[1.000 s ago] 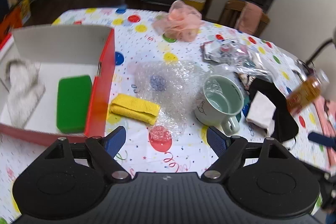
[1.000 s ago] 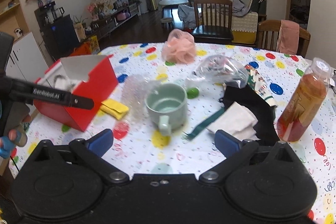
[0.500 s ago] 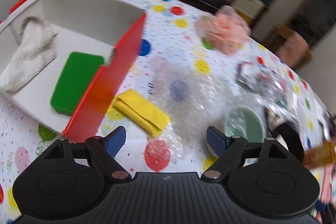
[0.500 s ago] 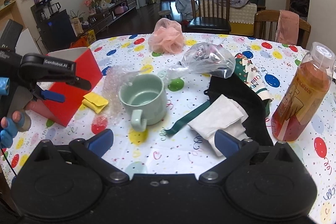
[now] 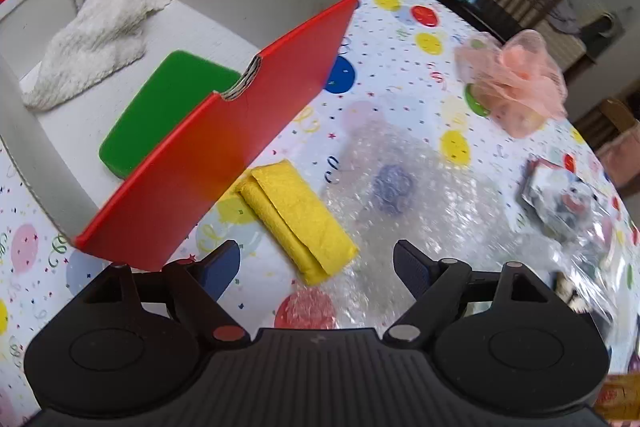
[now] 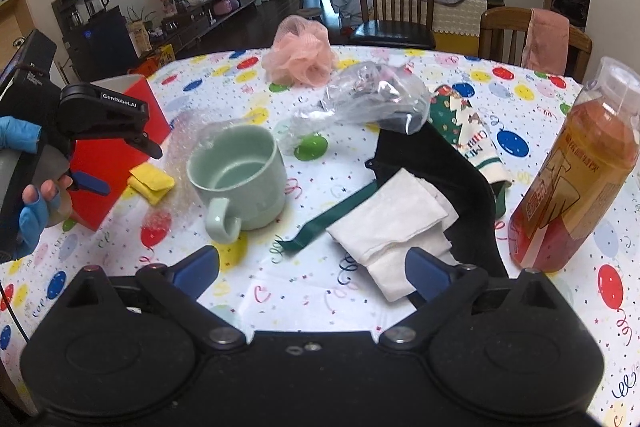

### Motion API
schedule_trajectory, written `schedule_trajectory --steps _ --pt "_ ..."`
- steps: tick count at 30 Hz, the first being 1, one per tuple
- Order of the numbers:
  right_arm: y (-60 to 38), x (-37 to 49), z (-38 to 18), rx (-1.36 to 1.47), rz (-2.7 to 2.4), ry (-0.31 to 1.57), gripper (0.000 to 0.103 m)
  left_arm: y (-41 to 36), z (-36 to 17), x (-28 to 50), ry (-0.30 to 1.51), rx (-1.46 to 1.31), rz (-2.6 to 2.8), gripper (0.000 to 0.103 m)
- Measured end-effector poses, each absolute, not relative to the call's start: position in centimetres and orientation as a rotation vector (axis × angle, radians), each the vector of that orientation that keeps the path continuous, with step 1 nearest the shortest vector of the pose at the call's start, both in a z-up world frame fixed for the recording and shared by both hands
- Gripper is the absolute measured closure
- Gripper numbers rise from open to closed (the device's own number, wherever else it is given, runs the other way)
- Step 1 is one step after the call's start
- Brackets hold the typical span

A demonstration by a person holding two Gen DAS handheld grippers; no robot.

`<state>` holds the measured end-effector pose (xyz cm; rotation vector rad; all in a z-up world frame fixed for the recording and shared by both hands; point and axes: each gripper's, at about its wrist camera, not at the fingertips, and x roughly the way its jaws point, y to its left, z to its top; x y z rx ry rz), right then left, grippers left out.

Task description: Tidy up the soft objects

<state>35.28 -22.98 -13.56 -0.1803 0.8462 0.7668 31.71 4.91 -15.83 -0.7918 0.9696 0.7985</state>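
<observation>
Left tongs (image 5: 316, 263) spread, empty, hovering over the yellow cloth (image 5: 296, 217), which lies on the desk (image 5: 400, 27) touching the red box (image 5: 224, 163) wall at its 10 o'clock. Bubble wrap (image 5: 404, 195) sits at its 3 o'clock. Risk: 1 finger snags the wrap or bumps the box wall, so I'd drag both. Right tongs (image 6: 312, 267) spread, idle over the white cloth (image 6: 392, 223).
</observation>
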Motion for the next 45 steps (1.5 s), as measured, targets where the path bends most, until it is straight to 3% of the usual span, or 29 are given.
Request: schedule_trajectory --steps 16,25,28,36,45 --pt "-22.0 38.8 -16.3 -0.23 0.699 0.876 0.02 6.5 -18.9 33.3 1.008 -0.802 0.889 0.022" --pt "-20.5 40.1 -18.0 -0.285 0.649 0.865 0.023 6.8 -19.2 33.4 1.015 -0.789 0.894 0.037" --pt "-20.0 40.3 -18.7 -0.317 0.631 0.87 0.03 6.9 -19.1 33.2 1.008 -0.794 0.882 0.05" --pt "-20.2 40.1 -18.9 -0.334 0.593 0.865 0.063 6.9 -18.8 32.5 1.003 -0.814 0.856 0.056" --pt "-21.8 39.3 -17.1 -0.286 0.587 0.836 0.077 6.3 -17.3 30.7 0.99 -0.82 0.768 0.06"
